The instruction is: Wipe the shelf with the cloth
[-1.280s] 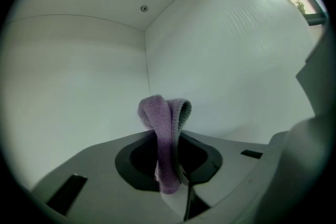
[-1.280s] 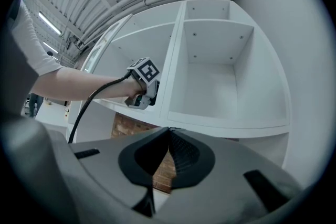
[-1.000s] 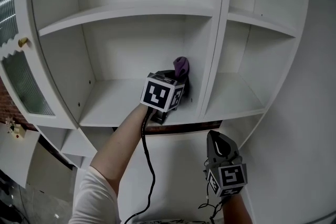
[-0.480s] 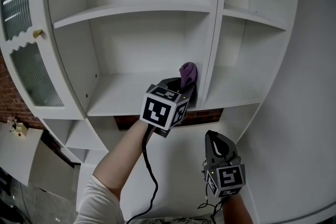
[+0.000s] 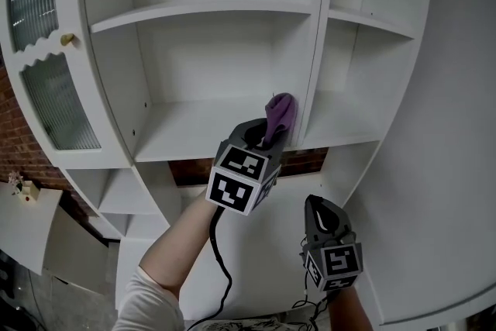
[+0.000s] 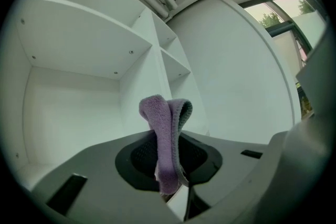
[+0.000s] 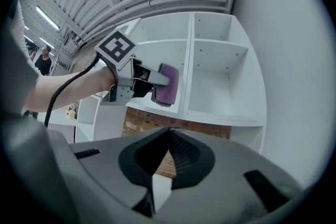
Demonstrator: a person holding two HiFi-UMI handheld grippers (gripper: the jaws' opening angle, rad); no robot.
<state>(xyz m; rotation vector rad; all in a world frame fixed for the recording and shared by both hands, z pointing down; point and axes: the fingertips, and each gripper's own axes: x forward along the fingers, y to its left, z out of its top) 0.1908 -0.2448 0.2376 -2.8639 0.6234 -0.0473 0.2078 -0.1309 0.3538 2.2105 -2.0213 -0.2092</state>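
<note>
A folded purple cloth (image 5: 279,115) sticks up from my left gripper (image 5: 263,142), which is shut on it. In the left gripper view the cloth (image 6: 167,144) stands pinched between the jaws. The gripper hangs just in front of the white shelf (image 5: 194,134), at its right end by the upright divider (image 5: 318,50), the cloth off the board. My right gripper (image 5: 324,215) waits low at the right, shut and empty; its jaws meet (image 7: 169,129). From the right gripper view I see the left gripper and cloth (image 7: 168,84) in front of the shelf unit.
A glass-paned cabinet door (image 5: 46,50) with a small knob (image 5: 67,39) stands open at the left. A narrower shelf bay (image 5: 353,120) lies right of the divider. Brick wall (image 5: 232,167) shows under the shelf. A black cable (image 5: 221,267) trails from my left gripper.
My left gripper has drawn back out of the shelf bay toward me and slightly down, carrying the cloth. The view has shifted left. The right gripper has stayed put.
</note>
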